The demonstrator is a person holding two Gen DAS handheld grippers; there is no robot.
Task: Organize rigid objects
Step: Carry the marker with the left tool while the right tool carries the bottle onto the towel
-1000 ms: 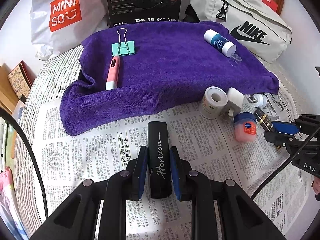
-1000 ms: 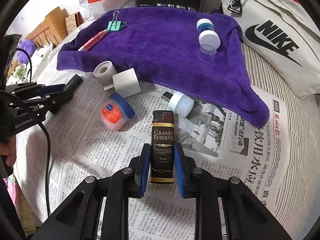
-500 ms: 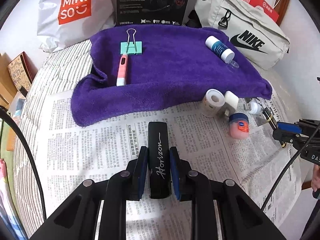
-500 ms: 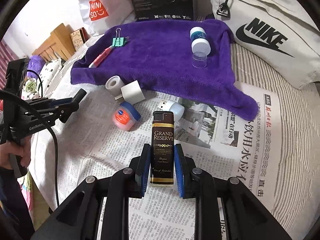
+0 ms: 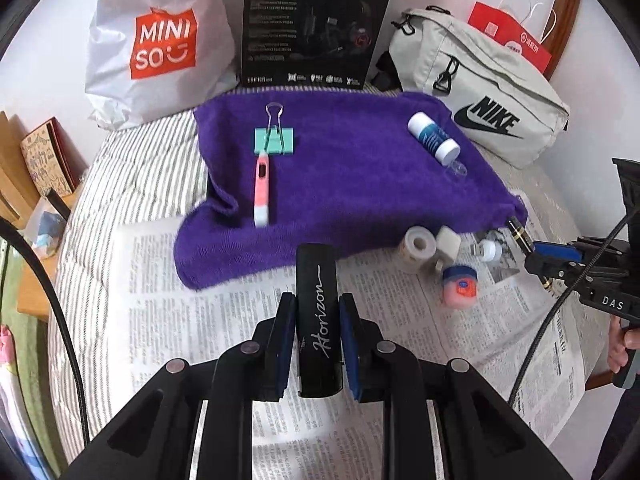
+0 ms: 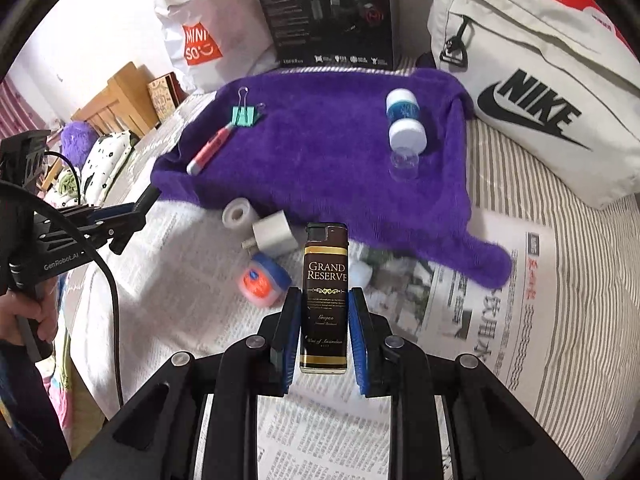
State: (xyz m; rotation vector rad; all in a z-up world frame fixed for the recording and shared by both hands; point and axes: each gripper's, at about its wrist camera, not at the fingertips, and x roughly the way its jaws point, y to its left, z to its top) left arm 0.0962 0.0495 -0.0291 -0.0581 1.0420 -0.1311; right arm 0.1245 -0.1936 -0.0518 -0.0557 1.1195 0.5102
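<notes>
Fingers (image 5: 286,344) of the left gripper (image 5: 318,344) clench a black Horizon lighter (image 5: 319,320), the right gripper's (image 6: 324,332) a Grand Reserve lighter (image 6: 325,300).

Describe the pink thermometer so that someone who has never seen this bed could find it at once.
Start at the purple towel spread across the striped bed, in front of the black box. On the towel's left part lies a teal binder clip; the pink thermometer lies right below it, pointing toward the newspaper. It is the only long, thin pink-and-white stick on the towel.
</notes>
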